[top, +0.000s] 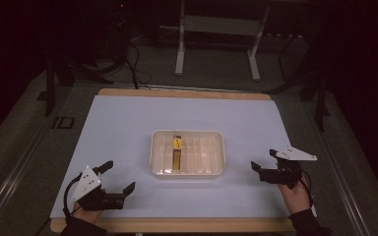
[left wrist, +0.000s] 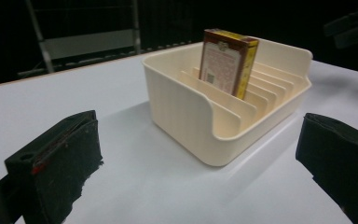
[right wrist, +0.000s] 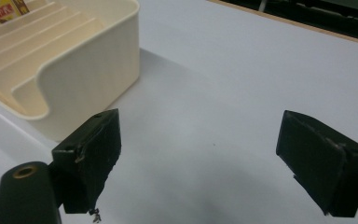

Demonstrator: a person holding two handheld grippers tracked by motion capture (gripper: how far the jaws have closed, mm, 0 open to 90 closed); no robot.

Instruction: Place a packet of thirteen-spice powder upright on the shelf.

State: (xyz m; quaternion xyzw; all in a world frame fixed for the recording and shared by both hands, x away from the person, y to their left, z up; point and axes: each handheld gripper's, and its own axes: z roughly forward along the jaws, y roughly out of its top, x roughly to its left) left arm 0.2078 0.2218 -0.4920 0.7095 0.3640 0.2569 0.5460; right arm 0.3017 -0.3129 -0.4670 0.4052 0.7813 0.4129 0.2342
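Tray (top: 211,147), cream, slotted, at the centre of the white table (top: 128,128); a box (top: 177,152) stands upright in a left slot. Left gripper (top: 119,177) and right gripper (top: 264,160), jaws spread and empty, flank its near corners.

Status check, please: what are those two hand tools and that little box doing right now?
Left tool, right tool open, empty. Box upright in slotted tray. Nothing between.

box (right wrist: 0,14) cut off by frame edge, label print unreadable
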